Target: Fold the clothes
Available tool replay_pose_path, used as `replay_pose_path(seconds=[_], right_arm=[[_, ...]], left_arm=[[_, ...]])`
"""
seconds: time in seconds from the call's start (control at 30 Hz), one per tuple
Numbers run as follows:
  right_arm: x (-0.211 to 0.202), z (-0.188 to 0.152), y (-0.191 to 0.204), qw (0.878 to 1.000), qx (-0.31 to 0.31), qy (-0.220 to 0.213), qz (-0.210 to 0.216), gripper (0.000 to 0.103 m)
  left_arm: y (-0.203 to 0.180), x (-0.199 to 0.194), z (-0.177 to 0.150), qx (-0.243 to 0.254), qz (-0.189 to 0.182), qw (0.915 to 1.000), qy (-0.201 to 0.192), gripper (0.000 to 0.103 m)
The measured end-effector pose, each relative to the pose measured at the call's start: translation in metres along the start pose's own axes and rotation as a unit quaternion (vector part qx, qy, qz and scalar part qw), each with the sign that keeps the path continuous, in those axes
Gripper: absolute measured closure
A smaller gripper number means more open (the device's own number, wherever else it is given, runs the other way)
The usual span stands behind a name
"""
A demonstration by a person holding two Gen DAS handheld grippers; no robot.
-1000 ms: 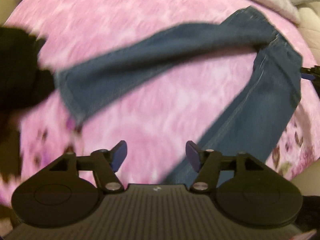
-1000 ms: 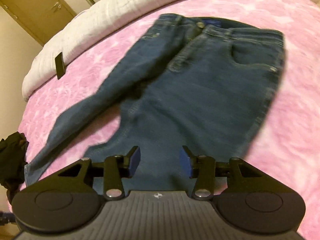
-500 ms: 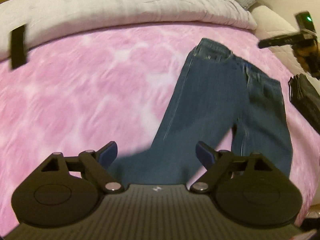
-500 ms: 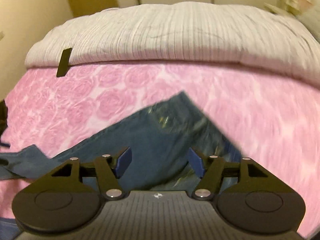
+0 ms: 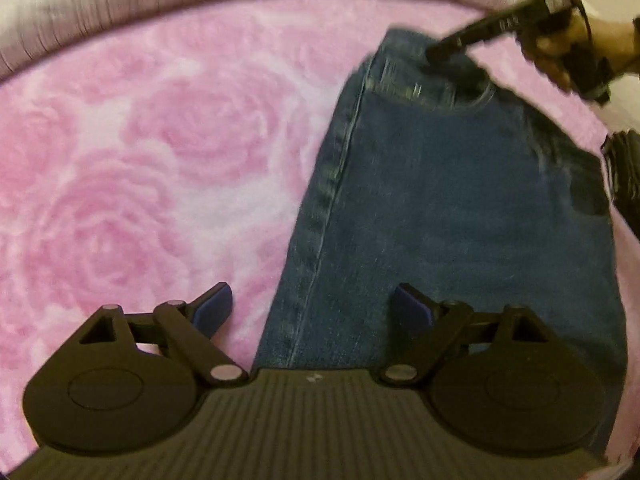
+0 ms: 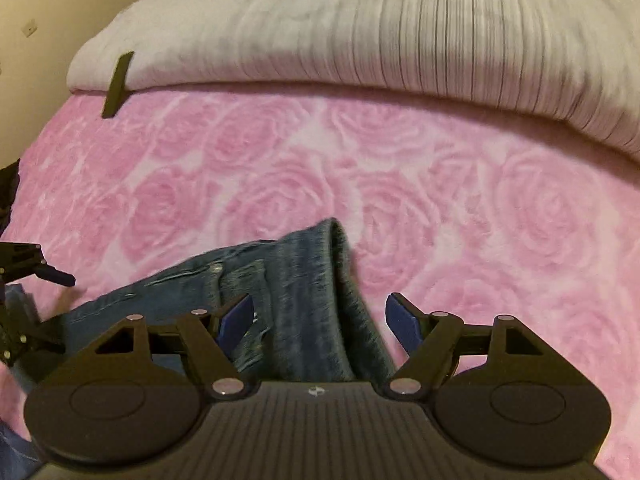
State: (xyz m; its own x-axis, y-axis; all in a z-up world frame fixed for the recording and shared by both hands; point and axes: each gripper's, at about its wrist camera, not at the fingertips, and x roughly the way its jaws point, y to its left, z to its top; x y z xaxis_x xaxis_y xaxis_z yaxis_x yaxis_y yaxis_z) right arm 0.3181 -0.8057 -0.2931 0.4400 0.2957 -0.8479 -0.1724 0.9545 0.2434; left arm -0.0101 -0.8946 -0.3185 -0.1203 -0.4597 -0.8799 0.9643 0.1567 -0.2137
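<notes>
Blue jeans (image 5: pixel 440 216) lie flat on a pink rose-patterned blanket (image 5: pixel 140 168). My left gripper (image 5: pixel 314 308) hangs open just above them, with the jeans' left side seam running between its spread jaws and no pad touching the cloth. At the top right, a hand (image 5: pixel 560 44) holds my right gripper (image 5: pixel 452 46) over the waistband corner. In the right wrist view the right gripper (image 6: pixel 322 318) is opening, with the bunched denim corner (image 6: pixel 312 280) loose between its jaws. The left gripper (image 6: pixel 40 272) shows at that view's left edge.
A grey-white ribbed duvet (image 6: pixel 380 32) is piled along the far side of the bed, with a dark flat strip (image 6: pixel 118 84) at its edge. Something dark (image 6: pixel 8 192) sits at the bed's left edge. Pink blanket stretches to the right of the jeans.
Both grippers have swept along the jeans from the legs to the waist end and dropped closer to the cloth. Both pairs of jaws stand wider than before.
</notes>
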Motion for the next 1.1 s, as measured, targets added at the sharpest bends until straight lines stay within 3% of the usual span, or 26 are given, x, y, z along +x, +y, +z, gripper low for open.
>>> replay_pose_path(seconds=[0.1, 0.13, 0.17, 0.2, 0.23, 0.27, 0.37, 0.5, 0.53, 0.57, 0.63, 0.67, 0.73, 0.8, 0.9, 1.1], right_arm=[[0.018, 0.004, -0.013, 1.000, 0.008, 0.007, 0.021, 0.030], [0.024, 0.004, -0.017, 0.999, 0.012, 0.010, 0.029, 0.031], [0.029, 0.004, -0.020, 0.999, 0.017, 0.013, 0.039, 0.042], [0.031, 0.003, -0.023, 0.998, 0.023, 0.018, 0.052, 0.064], [0.033, 0.002, -0.025, 0.997, 0.026, 0.023, 0.065, 0.071], [0.032, 0.001, -0.023, 0.997, 0.023, 0.023, 0.072, 0.087], [0.013, 0.005, -0.008, 0.998, -0.010, 0.003, 0.066, 0.094], [-0.018, 0.034, -0.006, 0.997, -0.034, -0.058, 0.044, 0.096], [-0.021, 0.043, -0.008, 0.996, -0.033, -0.071, 0.036, 0.096], [-0.018, 0.053, -0.008, 0.996, -0.039, -0.079, 0.020, 0.095], [-0.003, 0.065, -0.005, 0.996, -0.042, -0.078, -0.020, 0.076], [0.004, 0.067, -0.002, 0.996, -0.043, -0.072, -0.042, 0.060], [0.010, 0.062, 0.005, 0.992, -0.047, -0.087, -0.084, 0.056], [0.004, 0.055, 0.007, 0.989, -0.035, -0.110, -0.098, 0.053], [-0.017, 0.043, 0.014, 0.984, -0.029, -0.137, -0.106, 0.053], [-0.061, -0.025, 0.072, 0.990, -0.054, -0.132, -0.022, 0.053]], left_arm=[[-0.007, 0.011, -0.006, 0.020, 0.012, 0.9997, 0.002, 0.020], [-0.008, 0.009, -0.007, 0.024, 0.013, 0.9996, 0.000, 0.029], [-0.010, 0.008, -0.008, 0.028, 0.014, 0.9995, -0.003, 0.055], [-0.010, 0.006, -0.008, 0.029, 0.010, 0.9995, -0.005, 0.070], [-0.011, 0.002, -0.006, 0.032, 0.011, 0.9994, -0.002, 0.090], [-0.013, -0.001, -0.005, 0.038, 0.010, 0.9992, -0.001, 0.095], [-0.019, -0.014, 0.003, 0.067, 0.041, 0.9966, -0.024, 0.095], [-0.003, -0.034, 0.038, 0.053, 0.102, 0.9888, -0.095, 0.094], [0.005, -0.031, 0.043, 0.038, 0.110, 0.9885, -0.097, 0.091], [0.013, -0.029, 0.048, 0.022, 0.117, 0.9882, -0.097, 0.076], [0.029, -0.024, 0.057, -0.010, 0.131, 0.9865, -0.098, 0.052], [0.037, -0.021, 0.062, -0.026, 0.138, 0.9852, -0.098, 0.050], [0.048, -0.032, 0.055, -0.046, 0.142, 0.9823, -0.113, 0.045], [0.055, -0.049, 0.036, -0.056, 0.157, 0.9782, -0.124, 0.035], [0.066, -0.083, -0.006, -0.074, 0.180, 0.9728, -0.126, 0.035], [0.058, -0.158, -0.123, -0.120, 0.238, 0.9599, -0.087, 0.034]])
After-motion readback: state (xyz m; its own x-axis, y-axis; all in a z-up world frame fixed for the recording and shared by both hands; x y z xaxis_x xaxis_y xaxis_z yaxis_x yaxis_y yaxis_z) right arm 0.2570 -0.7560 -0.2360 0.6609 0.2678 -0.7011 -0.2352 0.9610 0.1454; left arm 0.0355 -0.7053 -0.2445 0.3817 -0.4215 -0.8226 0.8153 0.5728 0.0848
